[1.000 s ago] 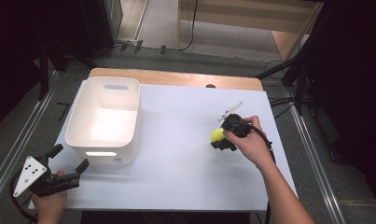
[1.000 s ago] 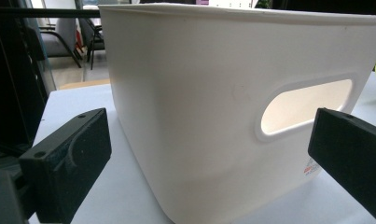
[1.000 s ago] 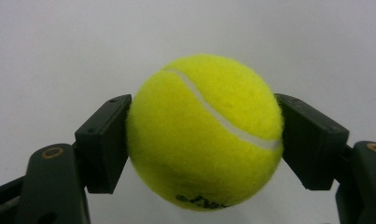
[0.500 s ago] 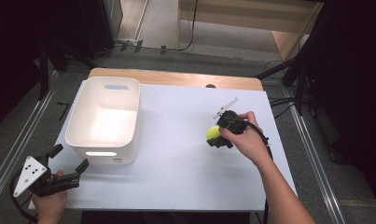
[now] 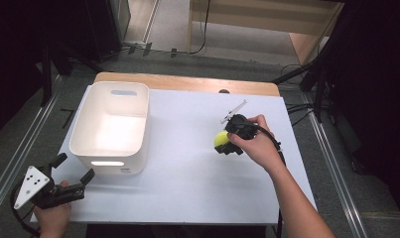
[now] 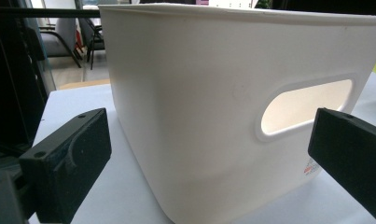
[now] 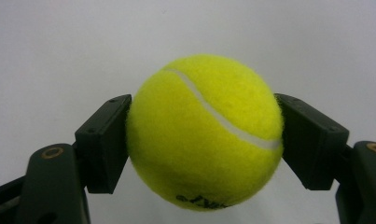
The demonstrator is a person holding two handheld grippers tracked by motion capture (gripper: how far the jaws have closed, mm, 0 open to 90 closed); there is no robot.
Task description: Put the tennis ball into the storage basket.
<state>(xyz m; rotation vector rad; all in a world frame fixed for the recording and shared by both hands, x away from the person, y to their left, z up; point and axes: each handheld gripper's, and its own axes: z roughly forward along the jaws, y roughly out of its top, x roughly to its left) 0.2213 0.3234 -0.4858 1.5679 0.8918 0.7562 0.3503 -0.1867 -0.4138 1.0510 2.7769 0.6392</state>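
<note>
A yellow tennis ball (image 7: pixel 205 131) sits clamped between the two black jaws of my right gripper (image 7: pixel 204 140), held above the white tabletop. From above, the ball (image 5: pixel 221 139) and the right gripper (image 5: pixel 226 141) hang over the right half of the table (image 5: pixel 187 178). A white plastic bin (image 5: pixel 111 126) with a handle slot stands on the left half. My left gripper (image 5: pixel 72 168) rests open at the table's near left corner, its jaws spread level towards the bin's near wall (image 6: pixel 232 112).
A wooden strip (image 5: pixel 187 83) runs along the table's far edge. Metal rails (image 5: pixel 19 148) flank the table on both sides. Cables lie on the floor beyond the right edge. White tabletop stretches between the bin and the ball.
The right gripper with the ball has shifted a little leftward and lifted slightly off the table. The left gripper has stayed where it was.
</note>
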